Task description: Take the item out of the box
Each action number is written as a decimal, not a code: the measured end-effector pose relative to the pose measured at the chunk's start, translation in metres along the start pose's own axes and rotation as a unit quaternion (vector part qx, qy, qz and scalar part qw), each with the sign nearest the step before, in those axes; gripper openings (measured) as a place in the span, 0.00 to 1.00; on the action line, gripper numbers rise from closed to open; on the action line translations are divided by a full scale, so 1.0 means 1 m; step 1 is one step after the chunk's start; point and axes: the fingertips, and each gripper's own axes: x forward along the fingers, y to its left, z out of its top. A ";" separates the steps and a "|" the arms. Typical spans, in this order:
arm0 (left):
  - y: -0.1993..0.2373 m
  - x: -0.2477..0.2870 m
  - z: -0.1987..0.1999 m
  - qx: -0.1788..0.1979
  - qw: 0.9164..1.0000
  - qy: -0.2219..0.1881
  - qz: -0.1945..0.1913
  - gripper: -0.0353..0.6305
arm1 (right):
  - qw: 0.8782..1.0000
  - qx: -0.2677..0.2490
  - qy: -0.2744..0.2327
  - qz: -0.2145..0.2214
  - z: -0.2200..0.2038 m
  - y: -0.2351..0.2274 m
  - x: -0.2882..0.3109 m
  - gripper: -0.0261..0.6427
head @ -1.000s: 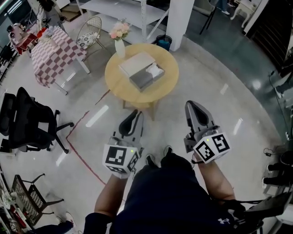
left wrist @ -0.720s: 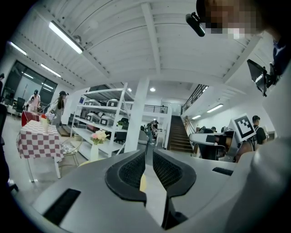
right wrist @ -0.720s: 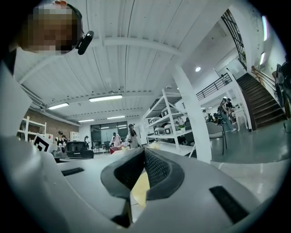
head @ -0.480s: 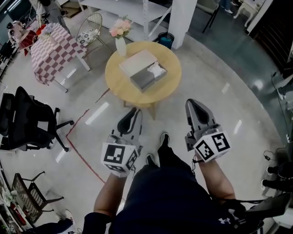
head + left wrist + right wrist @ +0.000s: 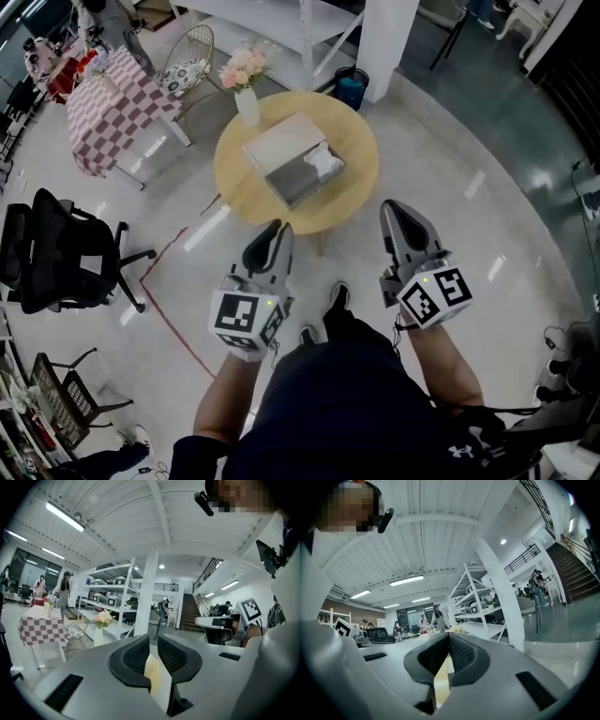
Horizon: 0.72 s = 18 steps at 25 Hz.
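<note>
A grey box (image 5: 292,169) with a pale flat top lies on the round wooden table (image 5: 352,183) ahead in the head view. Something white (image 5: 325,163) shows at the box's right end. Both grippers hover over the floor short of the table, well apart from the box. My left gripper (image 5: 274,232) points at the table's near edge, jaws shut on nothing. My right gripper (image 5: 395,210) is level with it on the right, also shut and empty. In the gripper views the left gripper (image 5: 153,640) and the right gripper (image 5: 448,637) show only the room beyond.
A white vase of pink flowers (image 5: 246,86) stands at the table's far left edge. A black office chair (image 5: 56,255) is at left, a checkered table (image 5: 111,105) and a wire chair (image 5: 190,56) farther back, and a white pillar (image 5: 386,42) with a blue bin (image 5: 352,90) beyond the table.
The table and box have drawn closer to both grippers as the person steps forward. The grippers keep the same pose, both shut.
</note>
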 end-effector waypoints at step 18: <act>0.012 0.110 0.002 -0.008 0.999 0.024 0.039 0.15 | 0.998 0.035 0.030 0.047 0.001 -0.091 0.080 0.06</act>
